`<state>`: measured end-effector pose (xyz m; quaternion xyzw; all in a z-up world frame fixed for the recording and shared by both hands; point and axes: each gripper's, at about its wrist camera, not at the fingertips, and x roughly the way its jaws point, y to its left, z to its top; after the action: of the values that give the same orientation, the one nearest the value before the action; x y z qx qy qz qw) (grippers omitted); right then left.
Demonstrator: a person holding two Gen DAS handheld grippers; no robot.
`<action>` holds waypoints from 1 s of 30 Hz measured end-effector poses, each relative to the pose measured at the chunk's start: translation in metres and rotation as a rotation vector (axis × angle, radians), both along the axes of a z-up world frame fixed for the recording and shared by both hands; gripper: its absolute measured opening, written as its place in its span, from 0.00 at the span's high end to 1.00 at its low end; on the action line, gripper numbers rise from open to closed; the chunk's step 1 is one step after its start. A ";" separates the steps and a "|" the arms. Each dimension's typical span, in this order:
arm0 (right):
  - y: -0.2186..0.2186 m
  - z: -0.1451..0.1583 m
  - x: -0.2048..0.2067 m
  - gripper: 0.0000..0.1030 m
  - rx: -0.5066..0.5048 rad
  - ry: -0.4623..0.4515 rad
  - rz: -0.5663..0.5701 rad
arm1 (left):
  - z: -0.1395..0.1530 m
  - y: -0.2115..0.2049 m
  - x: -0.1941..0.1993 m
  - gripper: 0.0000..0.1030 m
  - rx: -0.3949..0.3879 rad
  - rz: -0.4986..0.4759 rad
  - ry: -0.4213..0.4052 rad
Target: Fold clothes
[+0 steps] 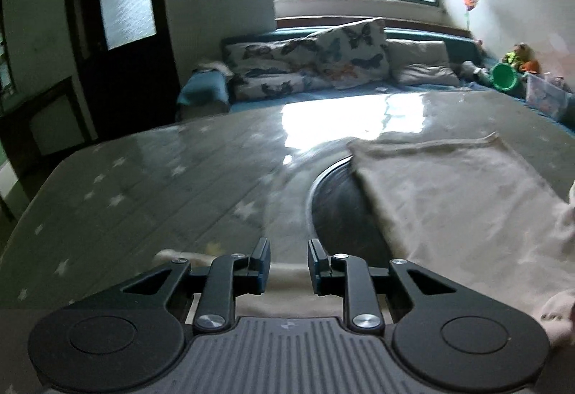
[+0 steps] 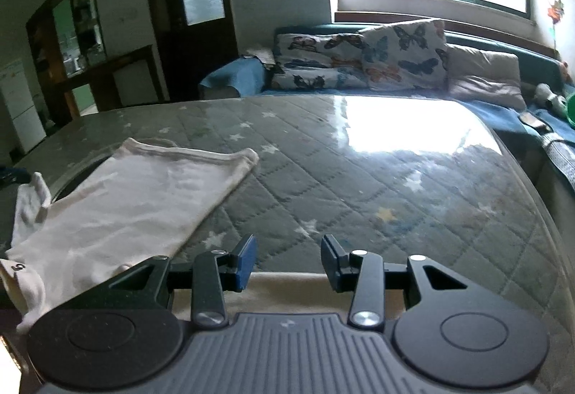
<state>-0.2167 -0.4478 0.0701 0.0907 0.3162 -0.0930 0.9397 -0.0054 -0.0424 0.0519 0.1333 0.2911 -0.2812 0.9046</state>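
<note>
One pale garment (image 2: 118,200) flat on table (image 2: 359,178), partly over dark round inset (image 1: 337,200). Left gripper (image 1: 288,263): fingers narrowly parted, empty, near hem beneath. Right gripper (image 2: 288,259): fingers moderately parted, empty. Pinch near edge at both corners; lift evenly, fold away. Count: two grippers, one garment.

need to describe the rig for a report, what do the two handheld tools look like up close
Both match: the left tool and right tool have a grey ribbed body with a small pale logo, round black discs either side, black linkage arms with silver screws, and dark fingers faced with blue pads. No cables or sleeves show.
</note>
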 end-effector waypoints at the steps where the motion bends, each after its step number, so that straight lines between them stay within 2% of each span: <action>1: 0.001 0.001 0.001 0.61 -0.001 -0.001 0.006 | 0.001 -0.005 0.000 0.76 -0.003 -0.011 -0.002; 8: 0.005 0.007 0.014 0.61 -0.012 -0.001 0.037 | 0.007 -0.031 0.003 0.73 -0.002 -0.068 -0.022; 13: 0.007 0.010 0.021 0.61 -0.024 0.004 0.057 | 0.008 -0.042 0.009 0.68 0.003 -0.072 -0.021; 30: 0.010 0.012 0.054 0.61 -0.036 0.019 0.107 | 0.010 -0.067 0.027 0.65 0.022 -0.068 -0.031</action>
<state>-0.1626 -0.4380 0.0825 0.0558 0.3277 -0.0492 0.9418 0.0214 -0.1091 0.0621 0.1572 0.2752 -0.3066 0.8975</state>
